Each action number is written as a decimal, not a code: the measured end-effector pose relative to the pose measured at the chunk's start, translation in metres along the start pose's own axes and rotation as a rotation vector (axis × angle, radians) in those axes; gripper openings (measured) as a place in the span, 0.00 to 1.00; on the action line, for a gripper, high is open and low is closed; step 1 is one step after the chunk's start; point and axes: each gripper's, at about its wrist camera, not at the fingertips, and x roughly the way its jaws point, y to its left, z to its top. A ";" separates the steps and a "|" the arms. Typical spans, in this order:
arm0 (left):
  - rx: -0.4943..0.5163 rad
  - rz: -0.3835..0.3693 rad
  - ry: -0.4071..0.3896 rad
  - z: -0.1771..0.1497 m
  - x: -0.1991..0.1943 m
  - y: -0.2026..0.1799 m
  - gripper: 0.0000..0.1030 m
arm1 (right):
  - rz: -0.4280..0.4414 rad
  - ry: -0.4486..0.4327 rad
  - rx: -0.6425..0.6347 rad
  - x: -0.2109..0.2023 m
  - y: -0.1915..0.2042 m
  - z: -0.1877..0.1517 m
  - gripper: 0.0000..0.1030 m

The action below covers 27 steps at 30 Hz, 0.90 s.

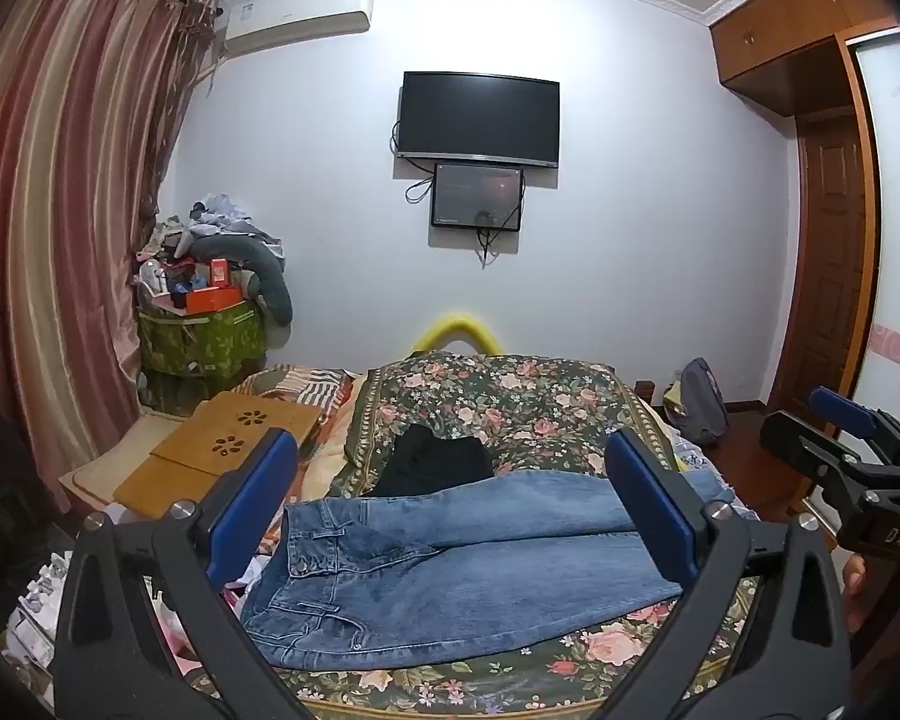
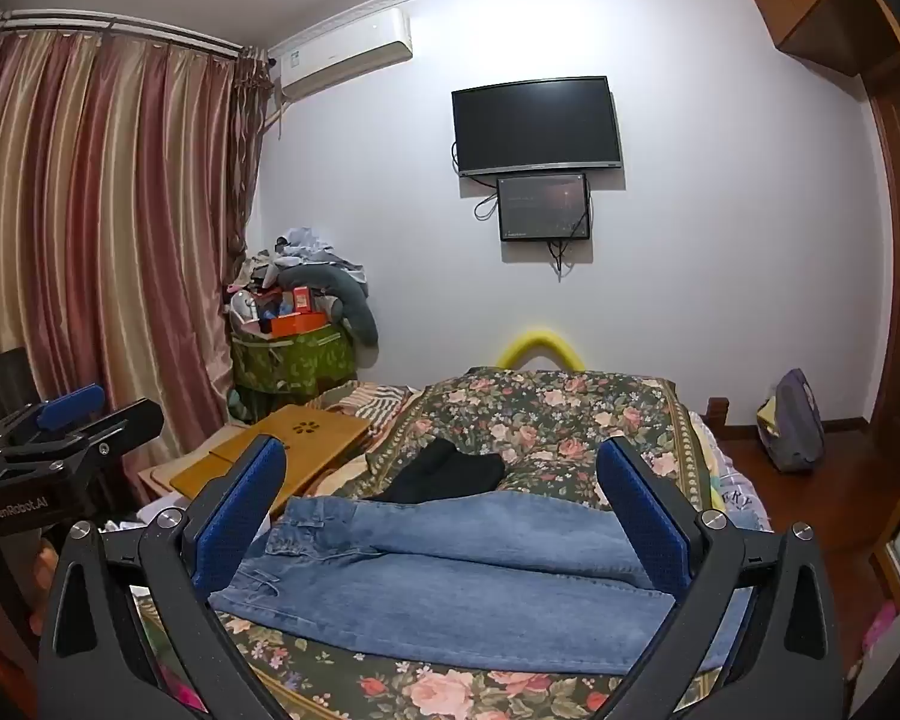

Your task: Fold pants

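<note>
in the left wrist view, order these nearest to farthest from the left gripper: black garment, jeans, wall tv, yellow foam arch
From the left gripper:
1. jeans, lying across the bed right under the open jaws.
2. black garment, just behind the jeans on the floral cover.
3. yellow foam arch, at the bed's far end.
4. wall tv, high on the back wall.

We see blue denim pants [image 1: 450, 576], lying flat across our flowered bedspread [image 1: 510, 396], waistband left, legs stretched right.
</note>
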 end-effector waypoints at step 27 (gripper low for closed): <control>0.003 -0.006 -0.002 -0.004 0.004 -0.002 1.00 | -0.007 0.001 -0.007 0.001 -0.011 -0.004 1.00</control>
